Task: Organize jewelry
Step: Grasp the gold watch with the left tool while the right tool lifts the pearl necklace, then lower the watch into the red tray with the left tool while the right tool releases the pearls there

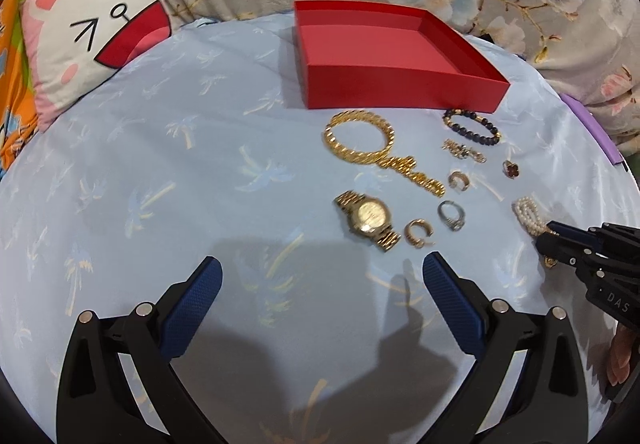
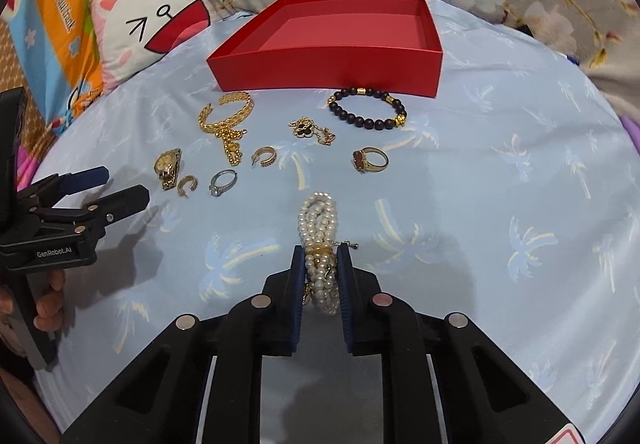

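Pearls (image 2: 319, 232) lie on the blue cloth (image 2: 500, 204), well short of the red box (image 2: 328, 56), and your right claw (image 2: 320, 264) is clenched on them, both pads pressing the strands at the gold clasp. Your left claw (image 1: 322, 284) is released, its pads wide apart over bare cloth just short of the watch (image 1: 368, 220). Between pearls and box lie the gold chain (image 2: 226, 120), rings and bead bracelet (image 2: 368, 108).

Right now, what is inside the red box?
The red box looks empty: only its bare red floor shows in both views. The strip of floor just behind its near wall is hidden, so something small there cannot be excluded.
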`<state>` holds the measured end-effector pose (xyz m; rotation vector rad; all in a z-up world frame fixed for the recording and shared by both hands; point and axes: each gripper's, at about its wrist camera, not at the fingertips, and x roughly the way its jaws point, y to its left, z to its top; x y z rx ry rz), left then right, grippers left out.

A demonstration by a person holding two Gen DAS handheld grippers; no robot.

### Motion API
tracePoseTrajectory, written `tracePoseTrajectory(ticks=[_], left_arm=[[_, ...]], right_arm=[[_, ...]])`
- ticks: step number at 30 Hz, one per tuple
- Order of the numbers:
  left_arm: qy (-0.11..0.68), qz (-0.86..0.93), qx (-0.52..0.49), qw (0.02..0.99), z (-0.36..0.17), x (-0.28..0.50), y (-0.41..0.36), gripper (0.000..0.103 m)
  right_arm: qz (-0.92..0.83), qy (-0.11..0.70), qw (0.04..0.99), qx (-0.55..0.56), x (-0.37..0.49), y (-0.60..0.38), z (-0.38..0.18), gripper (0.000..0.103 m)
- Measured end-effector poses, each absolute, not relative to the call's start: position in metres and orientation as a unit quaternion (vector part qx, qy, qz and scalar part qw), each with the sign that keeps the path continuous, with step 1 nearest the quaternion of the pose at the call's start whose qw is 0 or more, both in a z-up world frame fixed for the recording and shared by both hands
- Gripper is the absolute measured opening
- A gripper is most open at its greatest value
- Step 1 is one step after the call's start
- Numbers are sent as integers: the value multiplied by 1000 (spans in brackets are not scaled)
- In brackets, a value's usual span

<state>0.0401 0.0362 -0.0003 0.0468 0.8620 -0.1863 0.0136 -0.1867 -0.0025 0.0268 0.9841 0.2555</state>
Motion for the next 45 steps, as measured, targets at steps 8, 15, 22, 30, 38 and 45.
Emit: tracePoseTrajectory(ticks=[8, 15, 22, 30, 38, 45], left_arm=[[438, -71, 1, 896, 1, 75, 29, 79], [433, -56, 31, 899, -8, 71, 16, 62], [424, -75, 39, 902, -6, 67, 12, 22], [423, -110, 17, 899, 5, 59, 16, 22], [394, -136, 21, 909, 45, 58, 35, 22], [339, -128, 9, 932, 92, 97, 45, 22]], right_arm=[[120, 474, 872, 18, 11, -187, -2, 14], [119, 472, 873, 20, 11, -187, -3, 15], [115, 470, 875, 15, 10, -185, -2, 14], [110, 458, 882, 21, 7, -187, 6, 14], [118, 419, 899, 46, 8, -191, 43, 14], [112, 375, 919, 38, 52, -192, 94, 14]])
